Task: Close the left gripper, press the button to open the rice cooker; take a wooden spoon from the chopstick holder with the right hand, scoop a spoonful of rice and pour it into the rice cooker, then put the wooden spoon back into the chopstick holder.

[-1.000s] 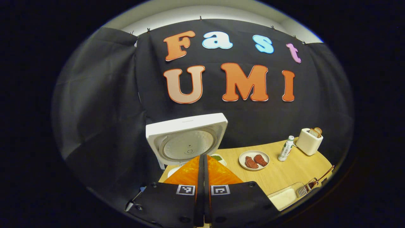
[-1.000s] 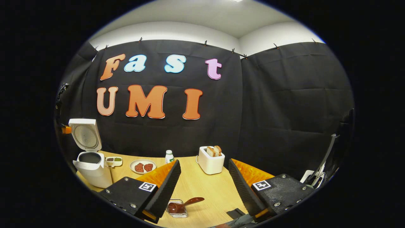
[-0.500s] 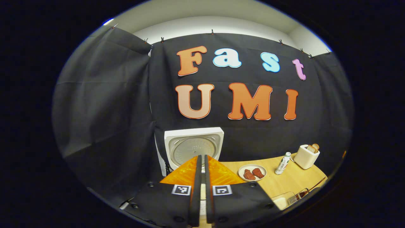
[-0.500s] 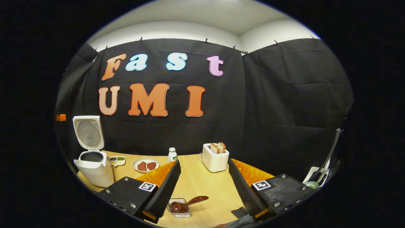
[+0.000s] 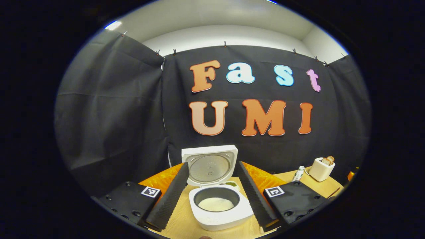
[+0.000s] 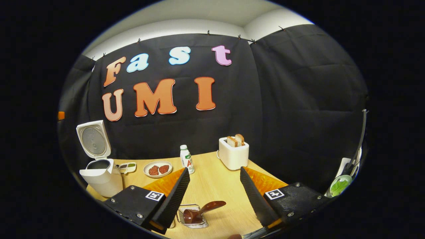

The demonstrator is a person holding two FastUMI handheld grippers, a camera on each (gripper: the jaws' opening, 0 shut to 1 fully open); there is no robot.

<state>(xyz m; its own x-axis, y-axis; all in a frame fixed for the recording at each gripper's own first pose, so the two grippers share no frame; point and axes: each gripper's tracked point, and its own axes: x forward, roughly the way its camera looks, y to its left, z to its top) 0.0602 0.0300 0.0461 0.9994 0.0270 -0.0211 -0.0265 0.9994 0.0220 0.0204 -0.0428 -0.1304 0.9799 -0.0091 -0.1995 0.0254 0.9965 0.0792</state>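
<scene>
Rice cooker now sits between the reopened left claw.

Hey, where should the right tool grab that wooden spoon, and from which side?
Probably by the handle of the wooden spoon, coming from above. The handle slants up and right out of the wire holder, clear of its rim, and the right tool is open over it.

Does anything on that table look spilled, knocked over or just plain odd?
Nothing looks spilled or toppled. The rice cooker stands upright with its lid raised, and the wooden spoon rests in its holder.
</scene>
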